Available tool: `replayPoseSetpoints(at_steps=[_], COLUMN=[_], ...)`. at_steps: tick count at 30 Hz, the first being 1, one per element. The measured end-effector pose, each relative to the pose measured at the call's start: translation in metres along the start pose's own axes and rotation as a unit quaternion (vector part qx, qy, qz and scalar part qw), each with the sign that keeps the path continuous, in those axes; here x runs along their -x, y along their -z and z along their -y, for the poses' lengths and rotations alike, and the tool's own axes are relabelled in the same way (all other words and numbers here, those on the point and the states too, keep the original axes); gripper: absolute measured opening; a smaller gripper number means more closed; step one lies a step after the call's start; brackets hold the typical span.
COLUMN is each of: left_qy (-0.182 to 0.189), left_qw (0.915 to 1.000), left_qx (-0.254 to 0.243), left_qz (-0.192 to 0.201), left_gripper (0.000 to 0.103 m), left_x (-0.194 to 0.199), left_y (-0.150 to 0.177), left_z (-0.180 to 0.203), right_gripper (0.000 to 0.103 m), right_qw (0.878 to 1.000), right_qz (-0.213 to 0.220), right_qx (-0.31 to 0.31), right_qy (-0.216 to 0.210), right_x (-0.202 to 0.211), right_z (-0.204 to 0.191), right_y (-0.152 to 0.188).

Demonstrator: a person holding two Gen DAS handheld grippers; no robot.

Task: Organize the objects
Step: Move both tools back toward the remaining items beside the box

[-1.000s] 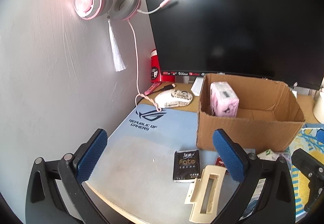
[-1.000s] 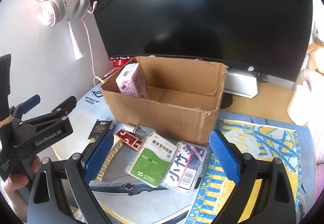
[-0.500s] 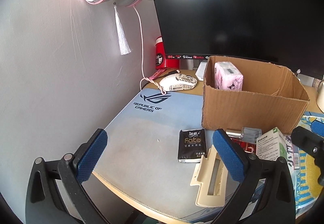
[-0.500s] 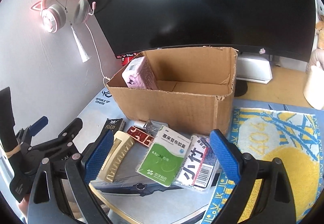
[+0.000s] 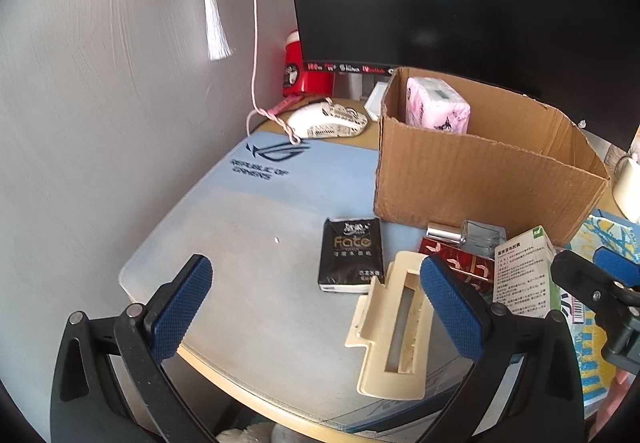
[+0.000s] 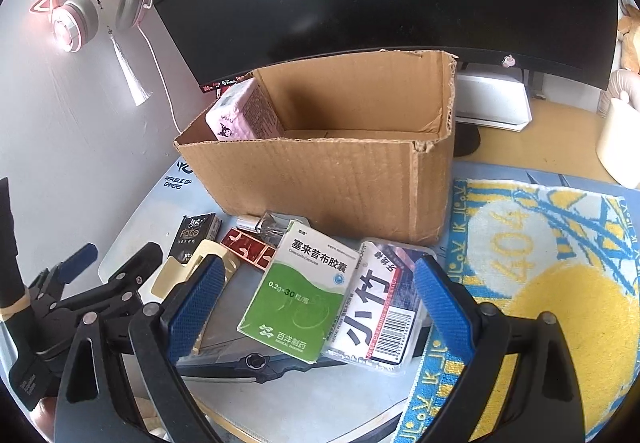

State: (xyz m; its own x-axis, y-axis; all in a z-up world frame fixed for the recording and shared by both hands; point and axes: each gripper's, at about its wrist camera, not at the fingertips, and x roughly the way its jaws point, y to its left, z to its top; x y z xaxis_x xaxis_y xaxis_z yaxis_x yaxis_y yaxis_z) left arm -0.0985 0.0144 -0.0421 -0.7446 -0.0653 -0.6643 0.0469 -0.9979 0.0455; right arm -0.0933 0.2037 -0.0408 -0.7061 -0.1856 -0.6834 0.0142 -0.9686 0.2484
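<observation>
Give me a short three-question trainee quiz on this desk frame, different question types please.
1. True or false: the cardboard box already holds a pink tissue pack.
2. Which item lies between the fingers of the right tongs? A) the mouse B) the green medicine box C) the headphones
3. Fill in: both tongs are ____ and hold nothing.

Key:
1. True; the pack stands in the box's left end.
2. B, the green medicine box, beside a barcode packet.
3. Open; the left tongs hover near the black tissue pack.

Mat (image 5: 248,243) left of the cardboard box (image 6: 340,179) lies open (clutter crowds its front).
</observation>
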Motion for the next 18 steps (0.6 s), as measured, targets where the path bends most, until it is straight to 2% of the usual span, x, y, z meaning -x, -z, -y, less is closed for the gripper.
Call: replayPoseSetpoints(at_steps=[2, 7, 11, 18], left_qy=[0.012, 0.032, 0.046, 0.046], left_qw=[0.9998, 0.9984, 0.9971, 0.9968], left_qx=[0.009, 0.032, 0.04, 0.022], left_qz=[-0.013, -0.034, -0.045, -0.062], left_gripper=[0.103, 0.103, 0.103, 0.103], left_x=[-0.005, -0.013, -0.017, -0.024], left_y=[0.001, 0.003, 0.004, 0.007], left_z=[-0.002, -0.006, -0.009, 0.0], right_gripper=[0.098, 0.079, 0.077, 0.077], right_qw=[1.0, 0.999, 0.996, 0.998], right_qz=[-0.004, -0.02, -0.031, -0.039], right_qx=[-0.003, -0.041, -0.074, -0.051], right_qy=[0.0, -0.013, -0.029, -0.017], right_x=[-0.002, -0.009, -0.012, -0.018], right_z=[0.0, 0.007, 0.014, 0.005], right_y=[0.001, 0.001, 0.002, 0.002])
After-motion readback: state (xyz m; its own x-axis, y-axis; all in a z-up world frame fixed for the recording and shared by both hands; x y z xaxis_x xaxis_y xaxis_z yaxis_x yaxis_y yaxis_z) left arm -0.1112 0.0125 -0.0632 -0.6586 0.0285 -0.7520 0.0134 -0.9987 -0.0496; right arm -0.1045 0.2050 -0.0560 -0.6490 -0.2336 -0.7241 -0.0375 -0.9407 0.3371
